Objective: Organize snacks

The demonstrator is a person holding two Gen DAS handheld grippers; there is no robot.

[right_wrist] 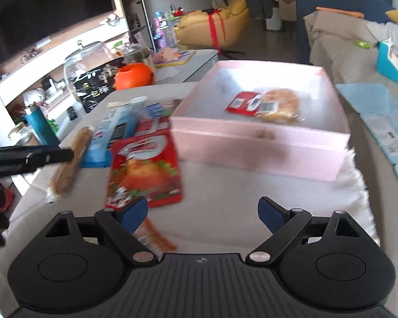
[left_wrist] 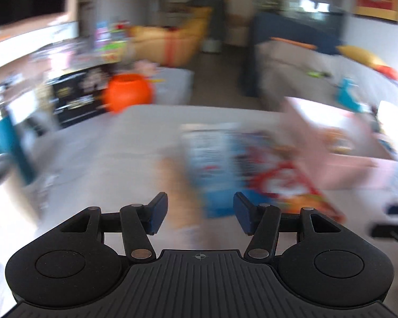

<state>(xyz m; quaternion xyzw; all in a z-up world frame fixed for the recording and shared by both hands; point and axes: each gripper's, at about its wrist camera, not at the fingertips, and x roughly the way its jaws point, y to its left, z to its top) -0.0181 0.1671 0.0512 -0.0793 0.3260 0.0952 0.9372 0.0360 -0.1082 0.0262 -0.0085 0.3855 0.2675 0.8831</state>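
The right gripper (right_wrist: 203,216) is hovering low over the pale surface (right_wrist: 225,190) with its blue-padded fingers (right_wrist: 135,213) standing wide apart and gripping nothing. Just ahead of its left finger a red snack pouch (right_wrist: 144,171) is lying flat, and a small orange packet (right_wrist: 156,238) is lying close under that same finger. To the left of the pouch a blue-and-white box (right_wrist: 111,135) is resting on the surface, with a long brown wrapped snack (right_wrist: 69,164) lying alongside it. Right of these, an open pink box (right_wrist: 260,143) is sitting on the surface and holding a red packet (right_wrist: 245,102) and a wrapped round bread (right_wrist: 281,104), the two touching. An orange pot (right_wrist: 134,75) is standing at the far edge.

The left gripper (left_wrist: 200,213) is showing a heavily smeared view, so detail is poor; its fingers (left_wrist: 159,212) are also spread apart, with nothing between them. Beyond them the blue-and-white box (left_wrist: 212,164) and what is probably the red pouch (left_wrist: 286,182) are appearing as streaks, with the pink box (left_wrist: 331,159) further right. In the right wrist view, the left gripper's dark body (right_wrist: 26,157) is reaching in near the brown snack.
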